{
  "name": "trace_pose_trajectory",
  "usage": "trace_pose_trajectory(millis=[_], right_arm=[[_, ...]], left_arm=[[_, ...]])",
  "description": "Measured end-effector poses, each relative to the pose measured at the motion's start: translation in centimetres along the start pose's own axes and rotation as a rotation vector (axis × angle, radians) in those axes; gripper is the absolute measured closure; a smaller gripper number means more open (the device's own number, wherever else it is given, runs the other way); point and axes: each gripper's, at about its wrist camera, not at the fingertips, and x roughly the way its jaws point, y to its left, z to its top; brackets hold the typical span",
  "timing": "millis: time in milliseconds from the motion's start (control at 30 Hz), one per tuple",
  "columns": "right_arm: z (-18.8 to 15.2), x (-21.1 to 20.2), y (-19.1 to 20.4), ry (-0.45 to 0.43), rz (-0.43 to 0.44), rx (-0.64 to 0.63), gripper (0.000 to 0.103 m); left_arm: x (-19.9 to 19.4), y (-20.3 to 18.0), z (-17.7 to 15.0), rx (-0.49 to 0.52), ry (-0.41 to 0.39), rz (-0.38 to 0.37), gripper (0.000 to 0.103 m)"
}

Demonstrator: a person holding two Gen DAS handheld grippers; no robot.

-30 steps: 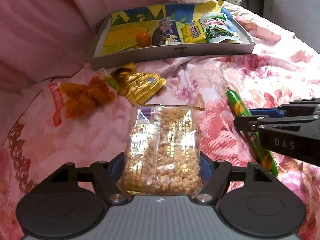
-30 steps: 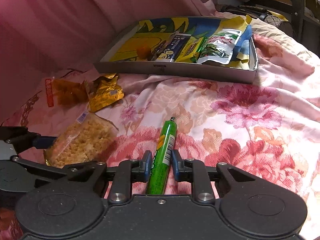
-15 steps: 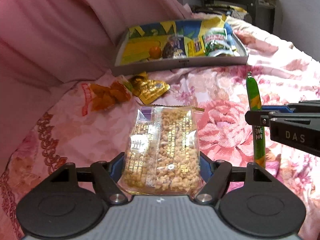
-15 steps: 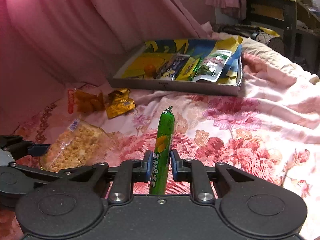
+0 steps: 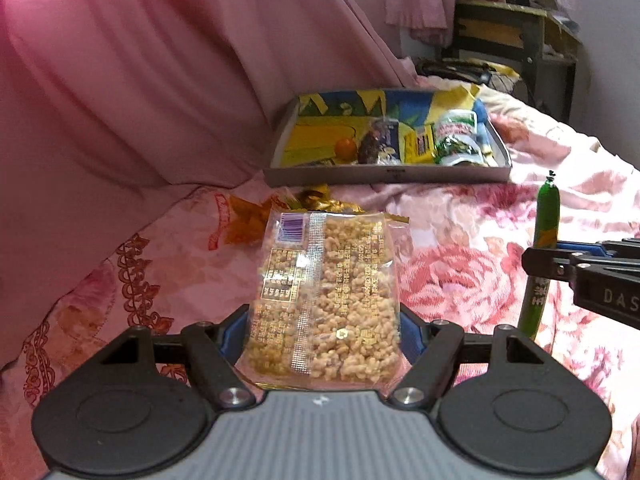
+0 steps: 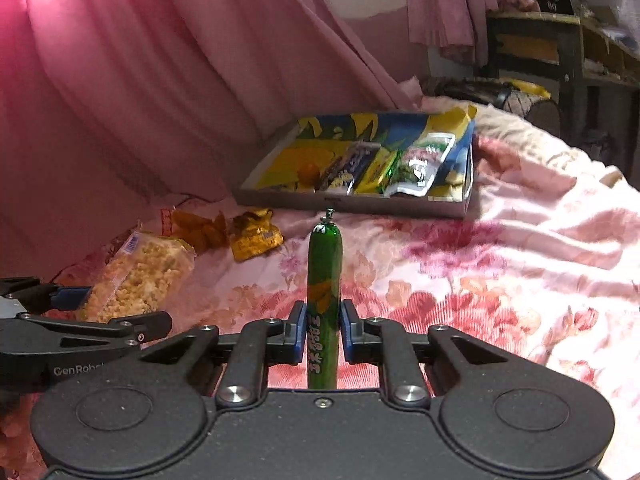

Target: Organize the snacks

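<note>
Left gripper [image 5: 322, 330] clamps the lower end of a clear pack of puffed-grain snack [image 5: 326, 300], which we hold off the floral bedspread [image 5: 452, 280]; right gripper [image 6: 323, 332] is closed on a green sausage stick [image 6: 324, 280] that points up and forward, its crimped tip showing against the near wall of the tray. From the left wrist view we see the right gripper [image 5: 538, 256] side-on with the green sausage stick [image 5: 542, 252] standing nearly upright in it, well apart from the pack. A second ago both snacks lay flat on the bedspread with the grippers already closed on them; now both are lifted, and the tray sits farther off and smaller in both views. The grey tray [image 5: 384, 174] rests on the bed ahead of us against the pink curtain [image 5: 160, 80], its bottom lined with yellow-and-blue paper. In it we count an orange ball [image 5: 345, 147], a dark wrapper [image 5: 382, 142], a yellow packet [image 5: 418, 145] and a green-and-white pouch [image 5: 456, 138], lying side by side. Two snacks are left on the bedspread just in front of the tray: an orange chip bag [image 6: 198, 228] and a crumpled gold wrapper [image 6: 254, 236], touching each other. From the right wrist view the left gripper [image 6: 80, 312] and the pack [image 6: 136, 276] show at the left edge.
</note>
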Motion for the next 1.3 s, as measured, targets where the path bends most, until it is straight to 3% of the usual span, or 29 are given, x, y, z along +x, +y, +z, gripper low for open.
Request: trace_pose_trajectory(millis=[700,1133,1300], right_arm=[[2.3,0.9,0.5,-0.056,0.032,-0.012,0.085],[8.5,5.3,-0.7,-0.102,0.072,-0.134,0.085],[10.9,8.7,-2.1,-0.122,0.085,-0.090,0.085]], left_arm=[[1.5,1.0,1.4,-0.045,-0.044,0.022,0.026],[5.5,1.9,6.2,-0.087,-0.132,0.020,0.026],[8.5,2.2,9.6,-0.088,-0.147,0.020,0.026]])
